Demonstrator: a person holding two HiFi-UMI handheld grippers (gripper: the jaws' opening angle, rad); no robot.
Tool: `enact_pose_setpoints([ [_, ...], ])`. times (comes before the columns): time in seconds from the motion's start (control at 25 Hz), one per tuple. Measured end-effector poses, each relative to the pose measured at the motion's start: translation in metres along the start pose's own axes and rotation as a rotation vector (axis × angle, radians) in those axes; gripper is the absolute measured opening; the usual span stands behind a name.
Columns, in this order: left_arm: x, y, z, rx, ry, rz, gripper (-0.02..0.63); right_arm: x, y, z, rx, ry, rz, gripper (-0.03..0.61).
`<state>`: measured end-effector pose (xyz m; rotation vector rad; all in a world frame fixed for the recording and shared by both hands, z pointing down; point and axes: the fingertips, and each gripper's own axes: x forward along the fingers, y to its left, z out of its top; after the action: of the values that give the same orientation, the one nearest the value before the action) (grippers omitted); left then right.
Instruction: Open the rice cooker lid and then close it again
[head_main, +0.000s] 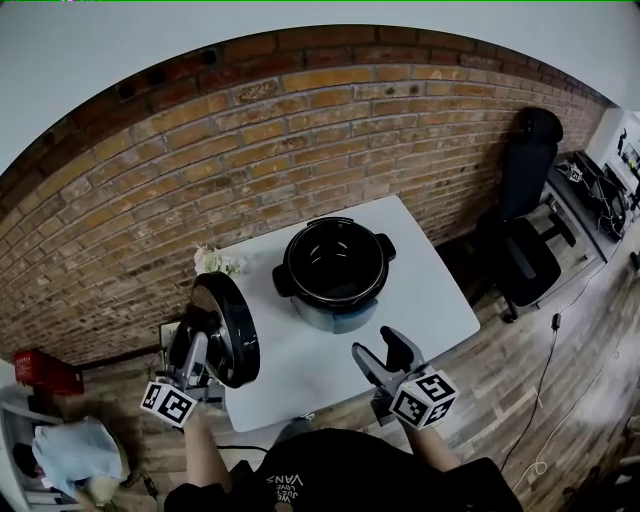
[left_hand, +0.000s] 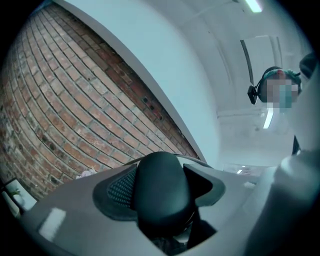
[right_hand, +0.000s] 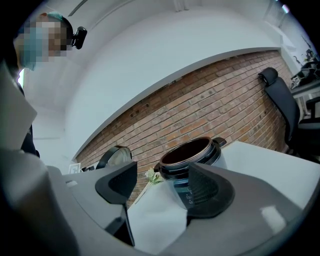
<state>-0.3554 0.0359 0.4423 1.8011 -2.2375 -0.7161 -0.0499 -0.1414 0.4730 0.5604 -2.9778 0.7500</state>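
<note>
1. Head view shows how far the job has come. The rice cooker (head_main: 335, 265) stands uncovered on the white table (head_main: 430, 300) with its dark inner pot open to the room, so we judge the opening half done.
2. The lid (head_main: 228, 328) is off the pot altogether. It hangs out past the table's left edge, well apart from the cooker and tipped nearly onto its edge.
3. The left gripper (head_main: 195, 345) carries it. In the left gripper view the rounded black knob (left_hand: 160, 192) fills the gap between the two pads, which are clamped on it from either side.
4. The right gripper (head_main: 385, 355) hovers over the table's near edge, in front of the cooker. In the right gripper view its jaws stand apart with nothing between them, and we see only the table top and the cooker beyond.
5. The whole closing half is left, as we read it. The lid has to come back over the table, be turned level with the knob up, and be seated on the pot's rim.
6. The cooker is round, with a black rim, two black side handles and a pale, shiny body that has a small panel at the front.
7. The lid is a dark disc with a bright edge, and the side turned toward the cooker looks smooth. We cannot tell from here how it locks onto the rim.
</note>
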Motion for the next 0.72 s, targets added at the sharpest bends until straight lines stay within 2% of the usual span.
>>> enact_pose_setpoints([
  [0.2, -0.002, -0.003, 0.003, 0.005, -0.007, -0.009, 0.288, 0.003, -0.001, 0.000, 0.003, -0.003, 0.003, 0.311],
  [0.48, 0.025, -0.016, 0.015, 0.057, 0.024, -0.072, 0.288, 0.002, -0.005, 0.001, 0.009, -0.010, -0.019, 0.311],
  [0.72, 0.074, -0.042, 0.035, 0.190, 0.106, -0.203, 0.288, -0.006, -0.016, 0.003, 0.026, -0.033, -0.069, 0.311],
])
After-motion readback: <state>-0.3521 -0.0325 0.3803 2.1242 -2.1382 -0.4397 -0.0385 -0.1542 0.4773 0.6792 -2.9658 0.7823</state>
